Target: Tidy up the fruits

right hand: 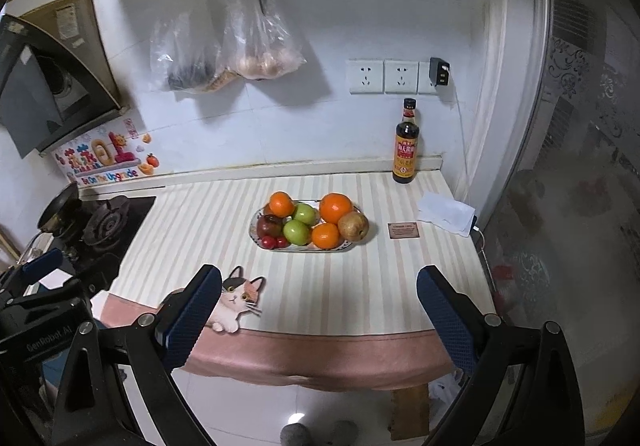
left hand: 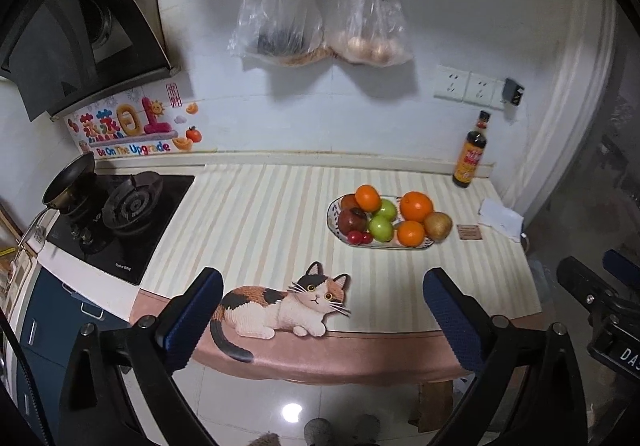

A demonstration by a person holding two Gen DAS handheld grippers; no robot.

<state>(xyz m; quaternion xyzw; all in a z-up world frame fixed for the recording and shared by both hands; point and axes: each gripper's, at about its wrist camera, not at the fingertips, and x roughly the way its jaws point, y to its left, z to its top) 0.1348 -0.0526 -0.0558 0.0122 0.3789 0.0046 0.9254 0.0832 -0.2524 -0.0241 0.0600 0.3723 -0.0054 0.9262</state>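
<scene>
An oval plate (left hand: 334, 205) (right hand: 253, 224) of fruit sits on the striped counter mat. It holds oranges (left hand: 416, 206) (right hand: 335, 208), two green apples (left hand: 381, 228) (right hand: 296, 232), a dark red apple (left hand: 352, 219) (right hand: 269, 226) and small red tomatoes (left hand: 353, 237) (right hand: 268, 242). A brown pear (left hand: 437, 226) (right hand: 353, 226) rests at the plate's right end. My left gripper (left hand: 322, 320) is open and empty, over the counter's front edge, well short of the plate. My right gripper (right hand: 318, 316) is open and empty, likewise short of the plate.
A soy sauce bottle (left hand: 471, 153) (right hand: 405, 145) stands at the back right. A small brown card (left hand: 468, 232) (right hand: 404, 230) and white paper (left hand: 502, 219) (right hand: 448, 213) lie right of the plate. A gas stove (left hand: 120, 217) with a pan (left hand: 70, 181) is at left. Bags and scissors hang on the wall.
</scene>
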